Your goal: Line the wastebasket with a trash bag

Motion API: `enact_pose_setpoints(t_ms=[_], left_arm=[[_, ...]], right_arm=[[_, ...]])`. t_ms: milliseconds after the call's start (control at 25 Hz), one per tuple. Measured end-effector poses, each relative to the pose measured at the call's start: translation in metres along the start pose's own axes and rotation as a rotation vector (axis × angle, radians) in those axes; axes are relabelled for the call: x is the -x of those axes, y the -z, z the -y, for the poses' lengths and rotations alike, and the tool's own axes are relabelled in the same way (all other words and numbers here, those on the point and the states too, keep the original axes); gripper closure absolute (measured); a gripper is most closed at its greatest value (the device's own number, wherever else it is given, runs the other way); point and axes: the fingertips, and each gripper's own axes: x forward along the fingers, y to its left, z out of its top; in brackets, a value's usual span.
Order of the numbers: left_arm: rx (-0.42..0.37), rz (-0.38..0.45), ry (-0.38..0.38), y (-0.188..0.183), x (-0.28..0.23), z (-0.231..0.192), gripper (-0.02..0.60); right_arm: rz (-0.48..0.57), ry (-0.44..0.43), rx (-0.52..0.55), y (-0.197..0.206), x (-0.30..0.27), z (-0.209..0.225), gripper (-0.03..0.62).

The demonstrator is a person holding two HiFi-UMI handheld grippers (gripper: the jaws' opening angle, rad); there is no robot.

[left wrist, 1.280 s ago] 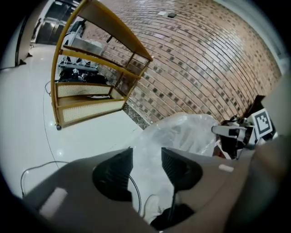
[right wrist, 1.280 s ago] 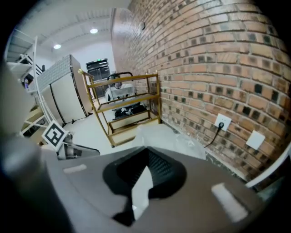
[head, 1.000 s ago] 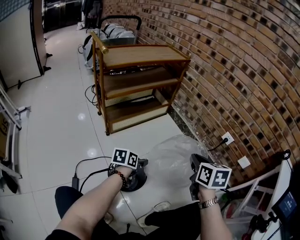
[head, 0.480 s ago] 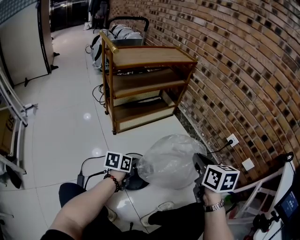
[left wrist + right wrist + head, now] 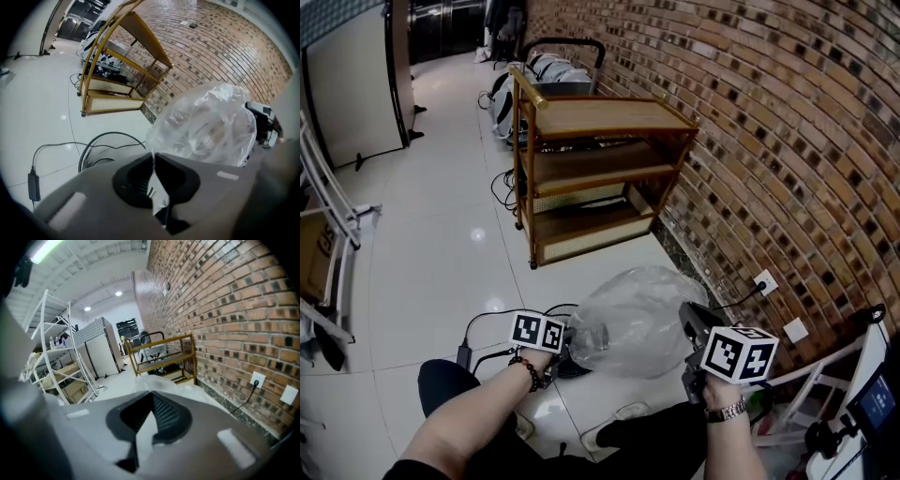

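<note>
The clear trash bag [image 5: 642, 314] hangs in the air between the two grippers, blown up like a balloon, above the white tiled floor [image 5: 441, 244] near the brick wall [image 5: 787, 141]. A second ago it lay lower and flatter, close to the right gripper only; now it is full and wide and reaches across to the left gripper.

The left gripper [image 5: 578, 342] has a thin edge of the bag's film between its pads. Its jaws are opening a little at this moment, but the pads still press on the film. A second ago this gripper stood wide apart over the wastebasket with nothing in it, and the bag was well apart from it.

The right gripper [image 5: 692, 323] has its jaws together on the opposite edge of the bag; a pale strip of film shows between them. It sits a little higher in the head view than a second ago.

The black wire-mesh wastebasket [image 5: 101, 154] stands on the floor just below the left gripper, under the left end of the bag. The bag is not in it yet. A black cable [image 5: 51, 145] lies on the floor beside it. The wooden shelf cart [image 5: 600, 169] stands further back along the wall.
</note>
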Motion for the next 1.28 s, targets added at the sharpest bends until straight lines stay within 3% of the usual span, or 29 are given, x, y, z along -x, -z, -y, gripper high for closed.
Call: enact_pose_setpoints(t_ms=[40,320,560,840,1280], left_arm=[[-0.011,0.015,-0.003,-0.004,0.004,0.001,0.578],[-0.094,0.114,-0.031,-0.038,0.058,0.005,0.578],[-0.191,0.166,-0.103,-0.053,0.114,0.007,0.578],[-0.278,0.152,-0.184,-0.052,0.153,0.006,0.578],[-0.277,0.079,-0.251,-0.024,0.149,-0.018,0.578]], right_arm=[[0.004,-0.002,0.001,-0.002,0.002,0.000,0.594],[-0.005,-0.032,-0.014,0.012,0.002,-0.003,0.594],[-0.055,-0.055,-0.044,0.047,-0.012,-0.005,0.594],[-0.121,-0.080,-0.052,0.088,-0.033,-0.013,0.594],[-0.189,-0.083,-0.010,0.138,-0.059,-0.021,0.593]])
